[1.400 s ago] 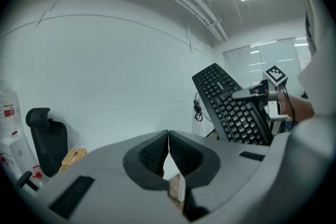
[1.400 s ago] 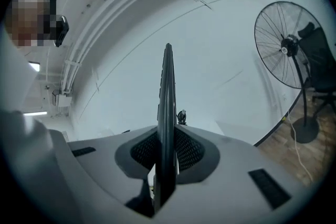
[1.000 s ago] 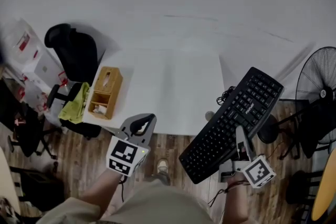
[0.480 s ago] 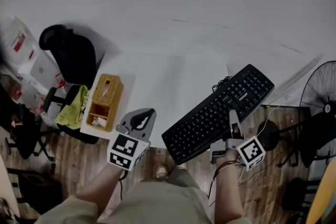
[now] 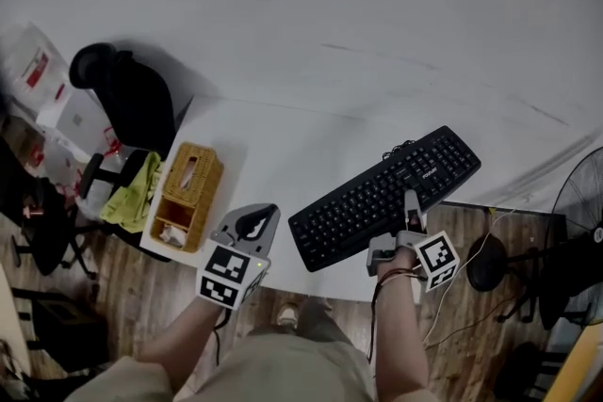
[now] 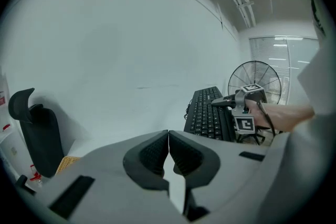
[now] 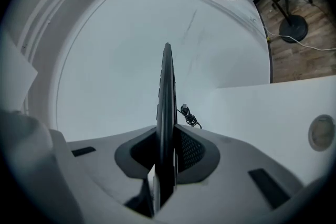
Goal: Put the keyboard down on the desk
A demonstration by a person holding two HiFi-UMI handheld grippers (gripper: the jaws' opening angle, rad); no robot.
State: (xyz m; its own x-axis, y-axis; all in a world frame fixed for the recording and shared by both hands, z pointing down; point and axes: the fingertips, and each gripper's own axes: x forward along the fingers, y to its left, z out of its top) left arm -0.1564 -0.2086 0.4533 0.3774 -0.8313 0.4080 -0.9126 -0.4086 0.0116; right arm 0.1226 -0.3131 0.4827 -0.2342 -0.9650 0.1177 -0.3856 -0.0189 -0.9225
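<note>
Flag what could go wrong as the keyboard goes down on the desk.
The right gripper alone clamps the keyboard by its near edge, off-centre, so the long left end could sag or twist in the jaws. The grip sits close to the front edge of the desk; released there, the keyboard might overhang. The coiled cable behind it could get trapped underneath.

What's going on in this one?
A person holds a gripper in each hand. The right gripper is clamped on the near edge of a black keyboard and holds it over the right part of the white desk. I can't tell whether it is lying flat on the desk yet. The left gripper is shut and empty, hovering by the desk's front edge. A woven box sits at the desk's left end.
</note>
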